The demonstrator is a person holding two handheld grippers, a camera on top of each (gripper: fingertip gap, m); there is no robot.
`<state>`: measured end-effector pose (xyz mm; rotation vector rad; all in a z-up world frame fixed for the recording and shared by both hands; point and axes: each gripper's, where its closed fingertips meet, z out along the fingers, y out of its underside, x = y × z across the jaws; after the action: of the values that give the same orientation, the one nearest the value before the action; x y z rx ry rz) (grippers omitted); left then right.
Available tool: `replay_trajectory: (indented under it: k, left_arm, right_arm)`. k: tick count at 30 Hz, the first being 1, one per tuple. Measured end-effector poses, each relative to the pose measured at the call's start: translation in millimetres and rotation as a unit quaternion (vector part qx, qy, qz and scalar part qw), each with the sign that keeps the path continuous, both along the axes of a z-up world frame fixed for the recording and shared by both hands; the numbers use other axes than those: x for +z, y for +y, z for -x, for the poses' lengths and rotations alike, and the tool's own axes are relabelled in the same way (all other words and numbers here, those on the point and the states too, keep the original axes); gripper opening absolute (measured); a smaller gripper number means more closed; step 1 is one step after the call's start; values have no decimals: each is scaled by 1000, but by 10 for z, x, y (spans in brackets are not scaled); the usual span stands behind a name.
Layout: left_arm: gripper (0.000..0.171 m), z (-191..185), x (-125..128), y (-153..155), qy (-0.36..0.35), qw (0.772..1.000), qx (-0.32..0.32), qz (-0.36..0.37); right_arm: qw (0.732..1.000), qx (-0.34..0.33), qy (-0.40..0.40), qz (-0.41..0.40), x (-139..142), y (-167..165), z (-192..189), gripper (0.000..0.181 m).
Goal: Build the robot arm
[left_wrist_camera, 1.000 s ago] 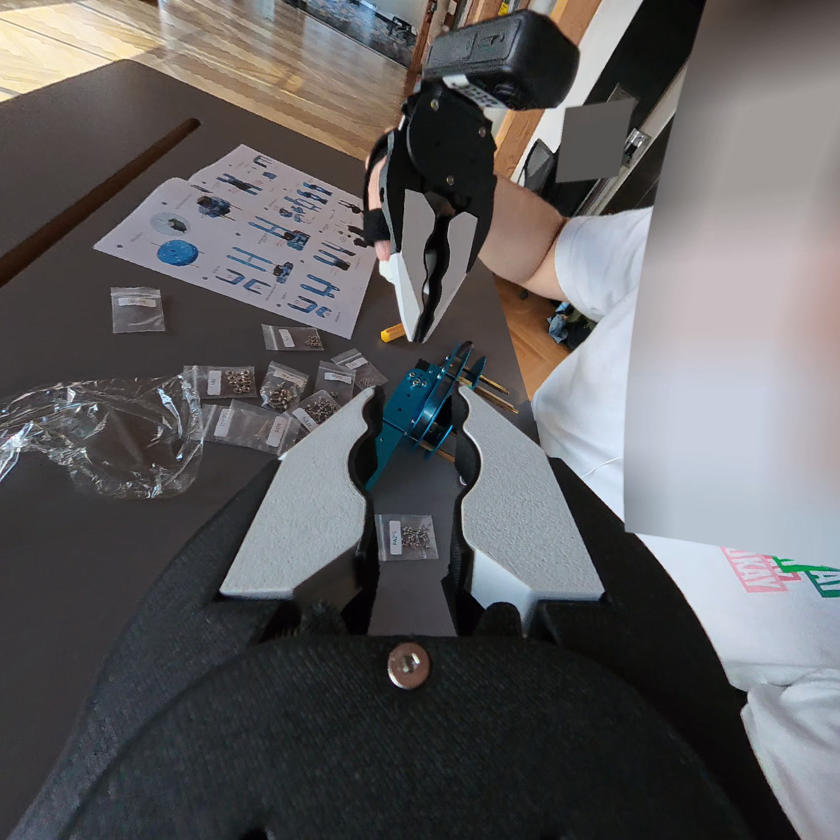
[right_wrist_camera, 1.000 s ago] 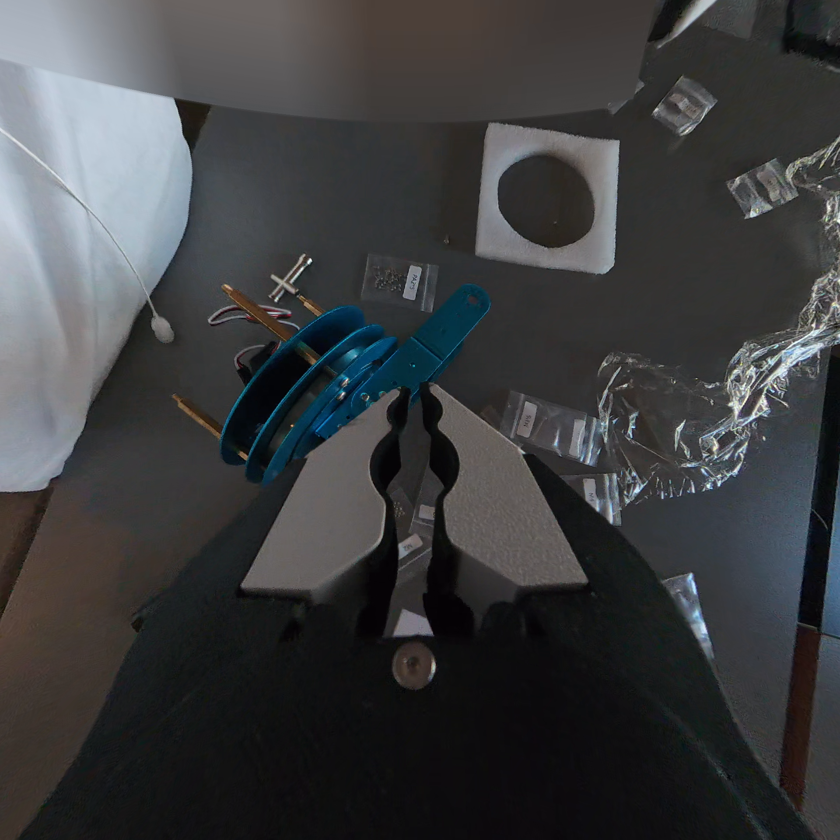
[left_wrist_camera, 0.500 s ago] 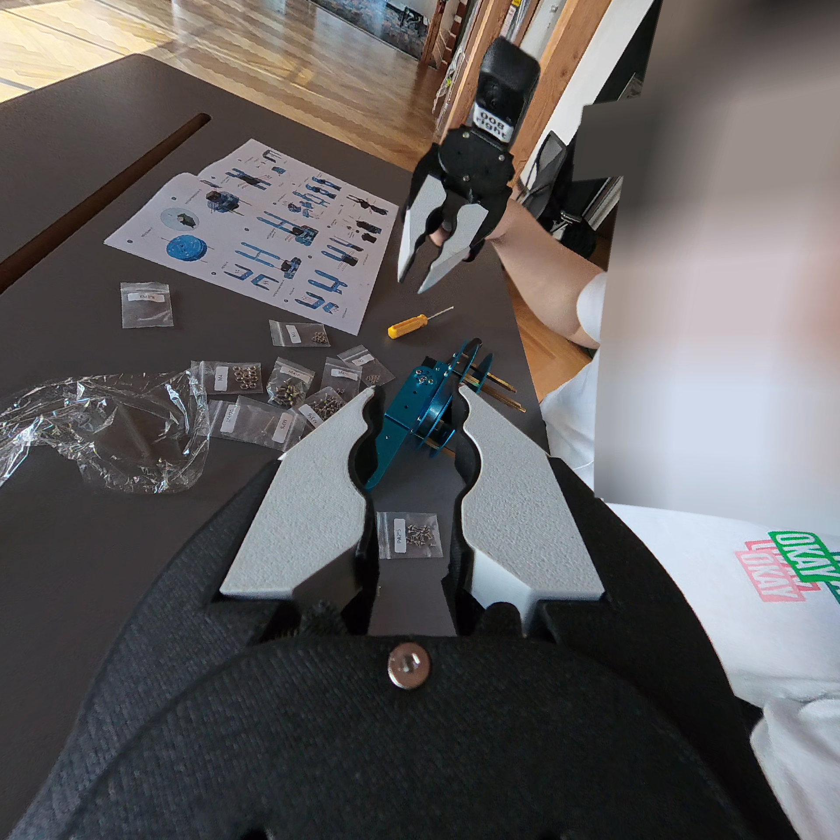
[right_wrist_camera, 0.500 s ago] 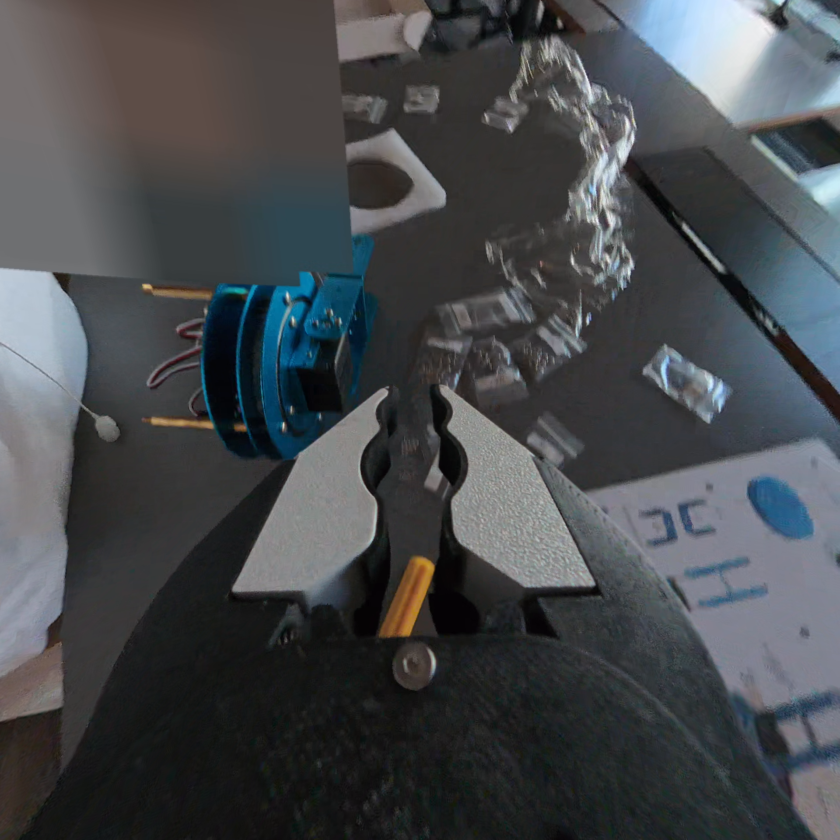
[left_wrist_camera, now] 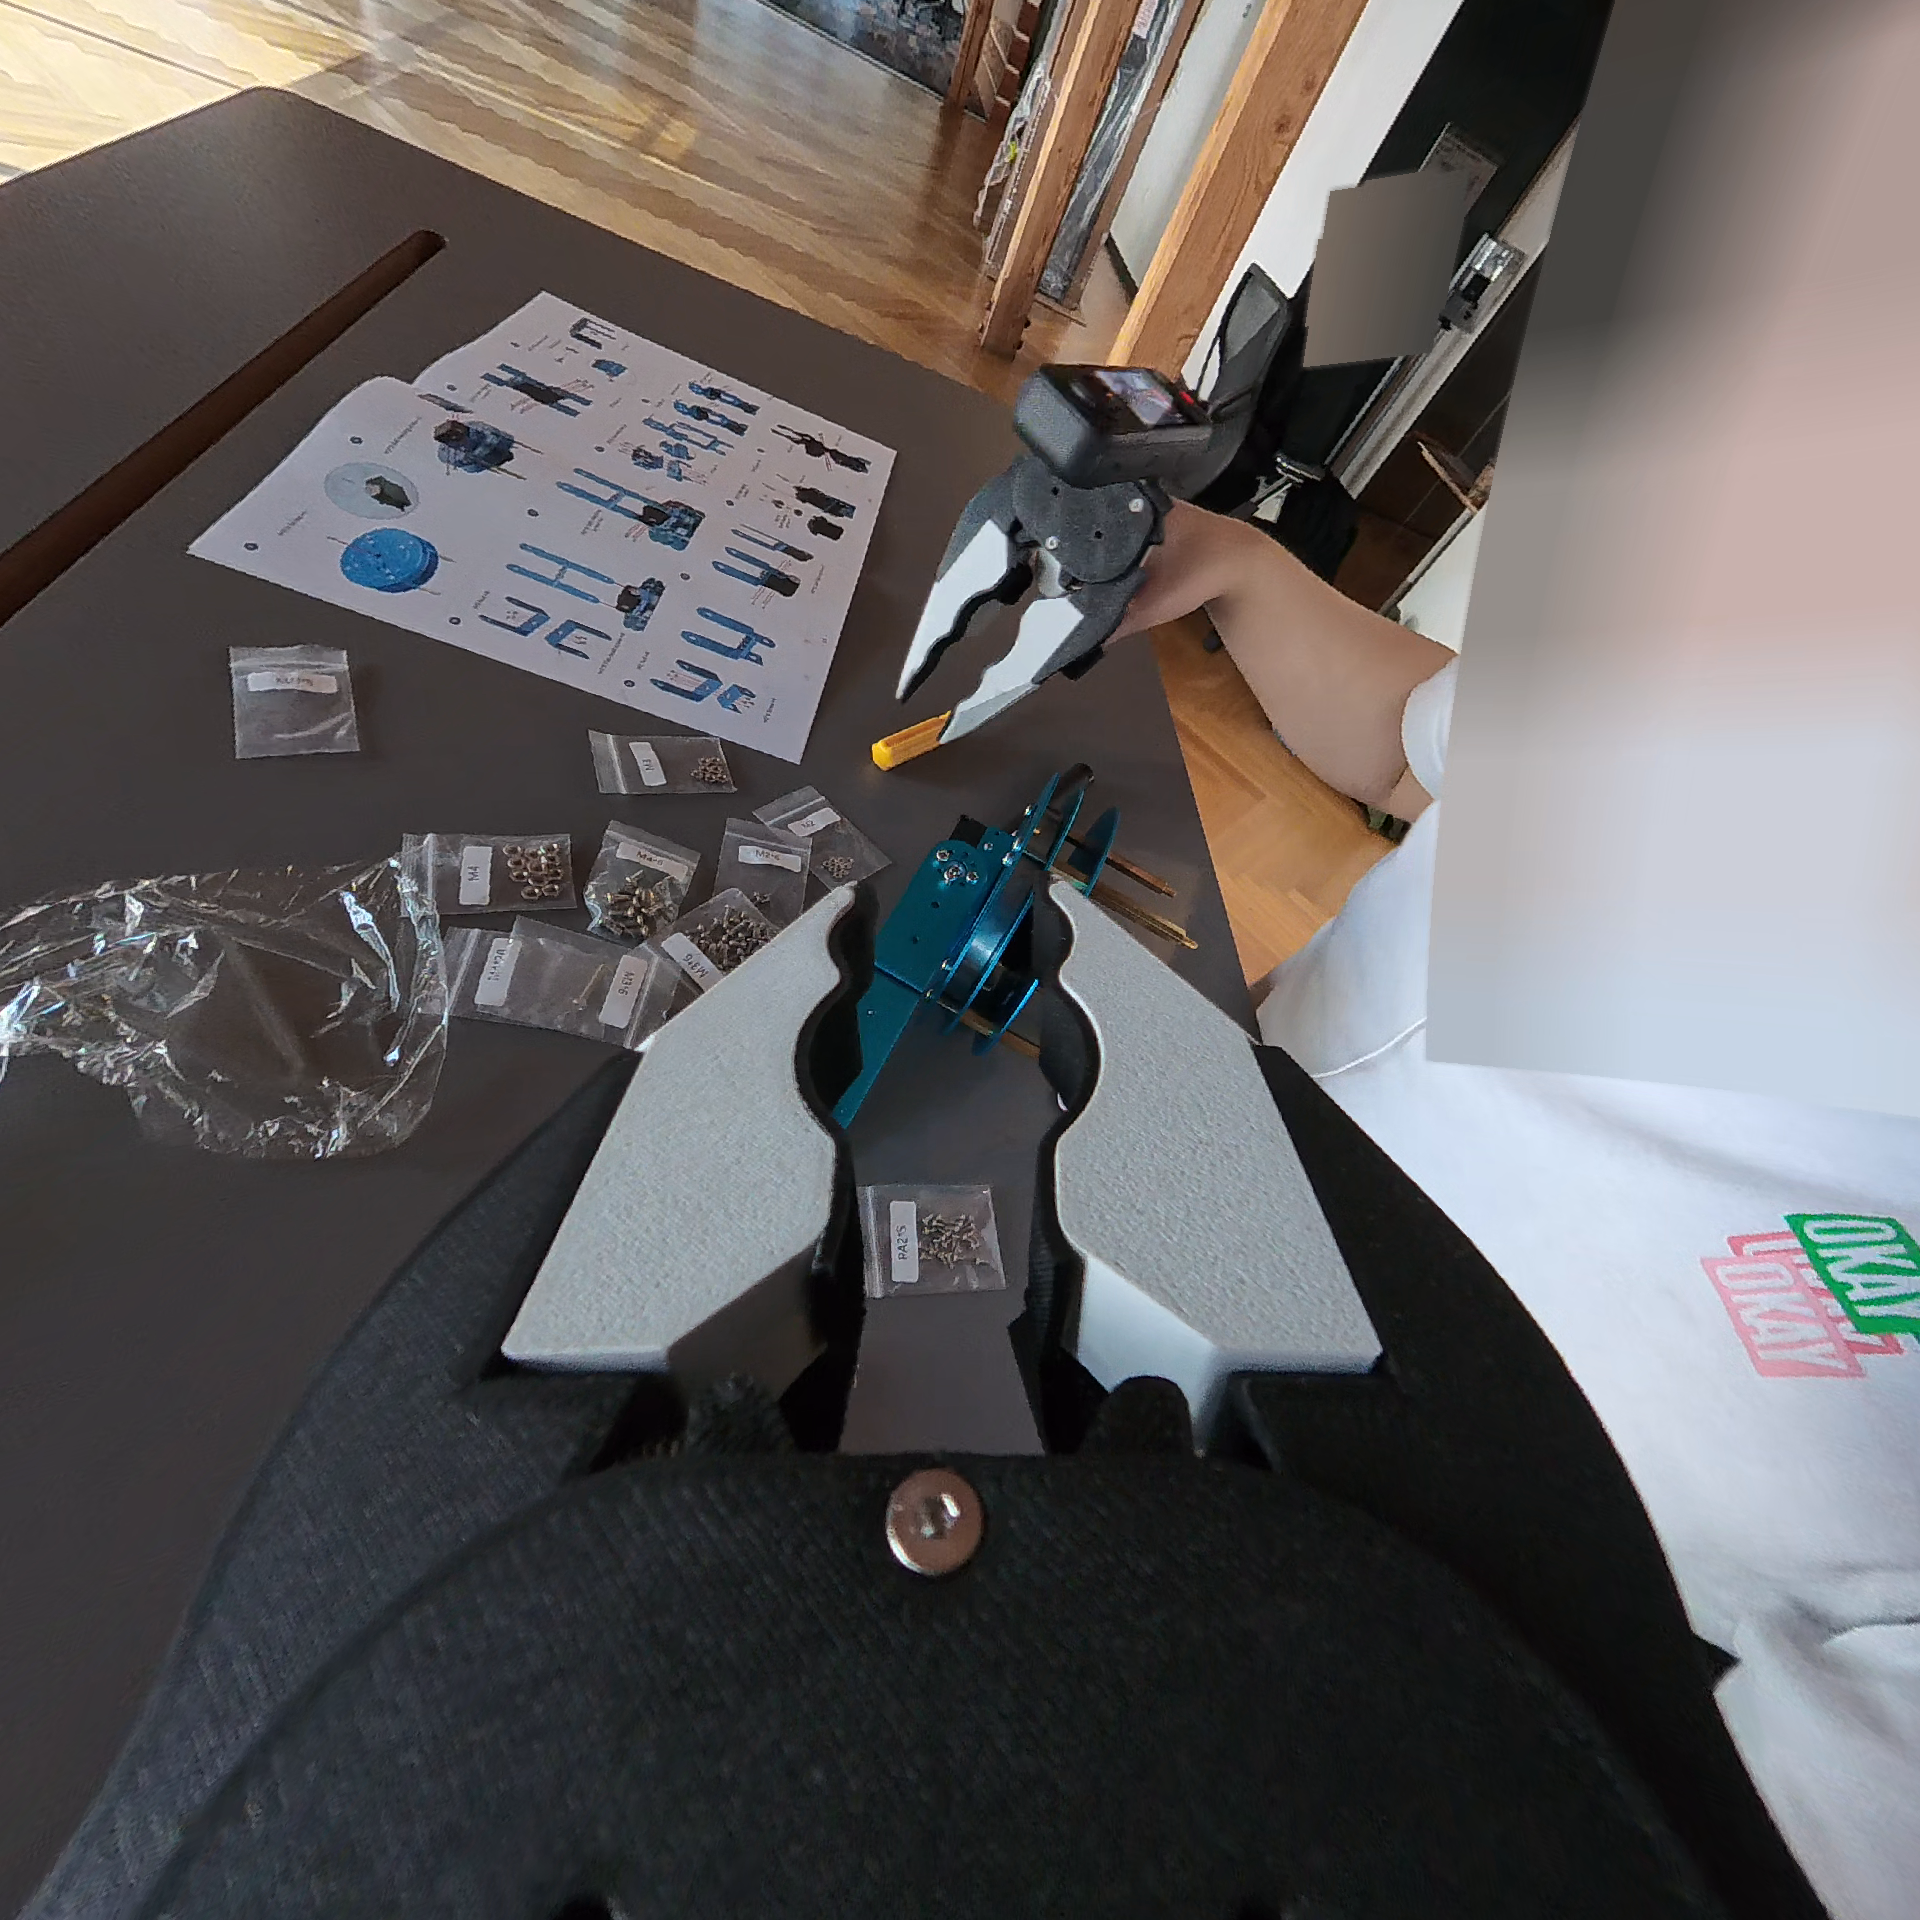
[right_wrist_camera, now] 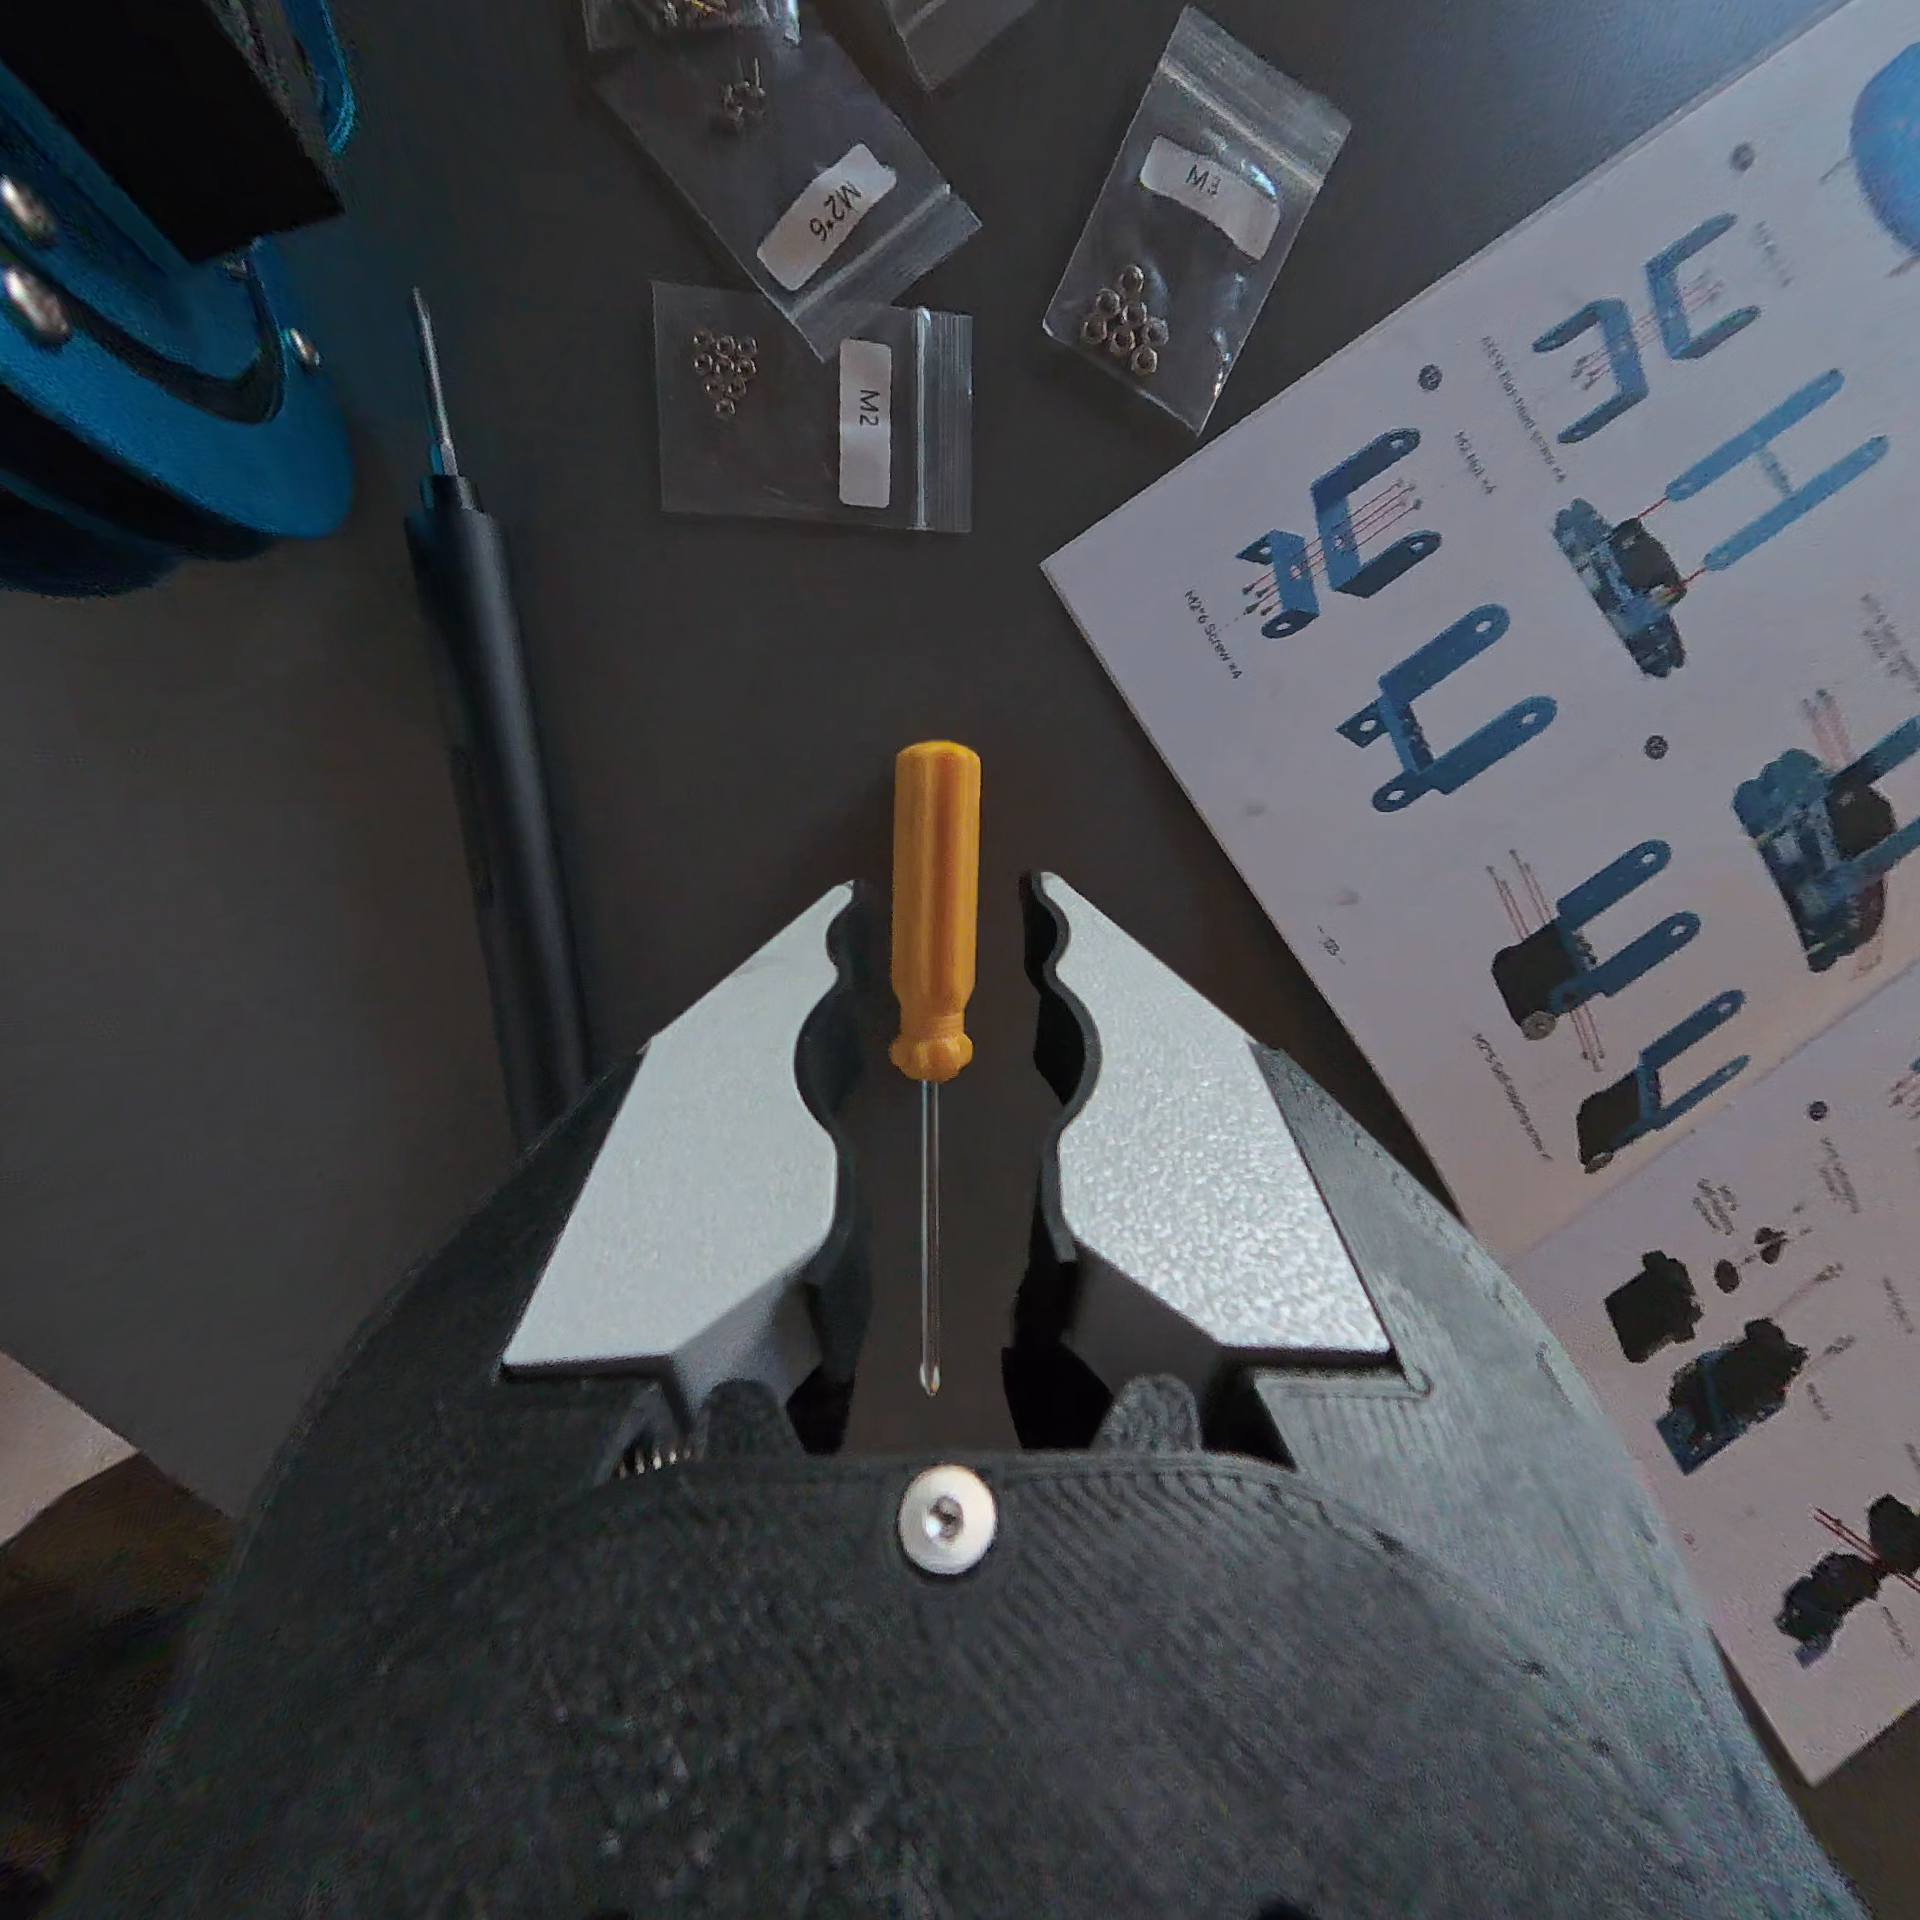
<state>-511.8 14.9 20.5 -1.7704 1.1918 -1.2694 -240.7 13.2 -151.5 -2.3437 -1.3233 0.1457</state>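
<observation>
Now right tool (right_wrist_camera: pixel 943 894) lowered — straddling yellow screwdriver (right_wrist_camera: pixel 933 906)

bare table (right_wrist_camera: pixel 260 831) left, instruction sheet (right_wrist_camera: pixel 1558 831) right

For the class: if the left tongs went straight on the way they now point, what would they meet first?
Most likely the blue metal assembly, which lies just beyond the open left tongs and in line with them. A small bag of screws lies on the table below the gap; depth is unclear.
</observation>
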Motion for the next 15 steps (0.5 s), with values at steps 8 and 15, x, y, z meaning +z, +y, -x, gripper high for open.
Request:
replay_trajectory:
  k: [8,15]
  left_arm:
    - [29,43,88,-34,-15,1000,-7,-3]
    - [28,109,236,11,-40,999,-11,-17]
  right_arm:
    - [998,-31,-32,49,-129,-1,99,26]
    - [996,-71,-58,14,-205,-19,104,18]
